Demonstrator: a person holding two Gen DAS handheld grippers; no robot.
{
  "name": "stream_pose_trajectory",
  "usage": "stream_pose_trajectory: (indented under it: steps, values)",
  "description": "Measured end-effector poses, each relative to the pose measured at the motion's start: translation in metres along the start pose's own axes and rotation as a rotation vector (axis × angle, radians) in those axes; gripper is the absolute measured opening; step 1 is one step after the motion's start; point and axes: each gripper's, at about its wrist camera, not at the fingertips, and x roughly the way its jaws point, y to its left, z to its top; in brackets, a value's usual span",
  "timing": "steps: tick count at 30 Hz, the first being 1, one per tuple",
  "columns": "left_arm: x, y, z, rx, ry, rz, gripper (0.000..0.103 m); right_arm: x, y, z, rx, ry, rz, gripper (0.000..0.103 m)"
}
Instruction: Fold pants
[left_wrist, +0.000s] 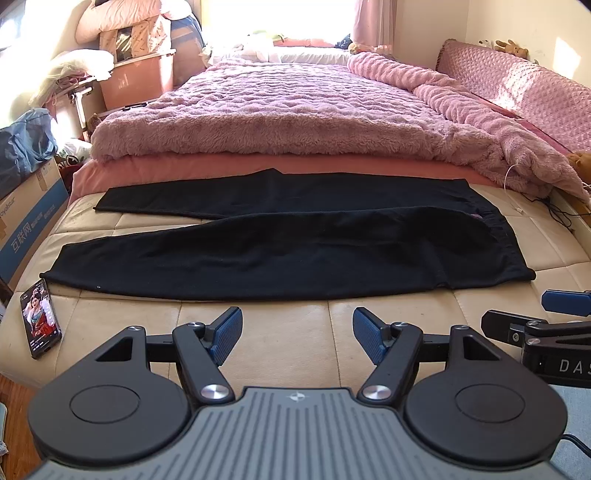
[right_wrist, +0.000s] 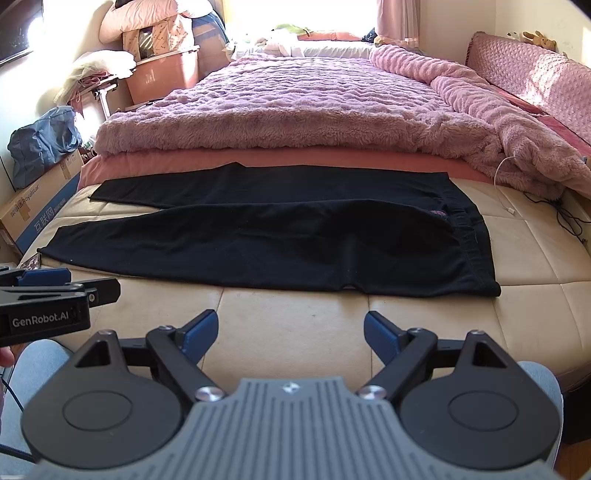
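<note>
Black pants (left_wrist: 258, 243) lie flat across the cream padded bench (left_wrist: 280, 339), waistband to the right, both legs spread apart toward the left; they also show in the right wrist view (right_wrist: 280, 243). My left gripper (left_wrist: 297, 334) is open and empty, hovering over the bench just short of the pants' near edge. My right gripper (right_wrist: 291, 332) is open and empty, also short of the near edge, near the waistband end. Each gripper shows at the edge of the other's view.
A phone (left_wrist: 40, 319) with a lit screen lies on the bench's left end. A fluffy pink blanket (left_wrist: 295, 110) covers the bed behind the pants. Cables (left_wrist: 554, 210) trail at the right. Cardboard boxes (left_wrist: 29, 221) and bags stand at the left.
</note>
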Motion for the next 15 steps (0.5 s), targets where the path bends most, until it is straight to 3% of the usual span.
stream_pose_trajectory:
  steps: [15]
  values:
    - [0.0002,-0.0021,-0.0004,-0.001,-0.001,0.001,0.081,0.0003,-0.0002,-0.0008,0.001,0.000,0.001,0.082]
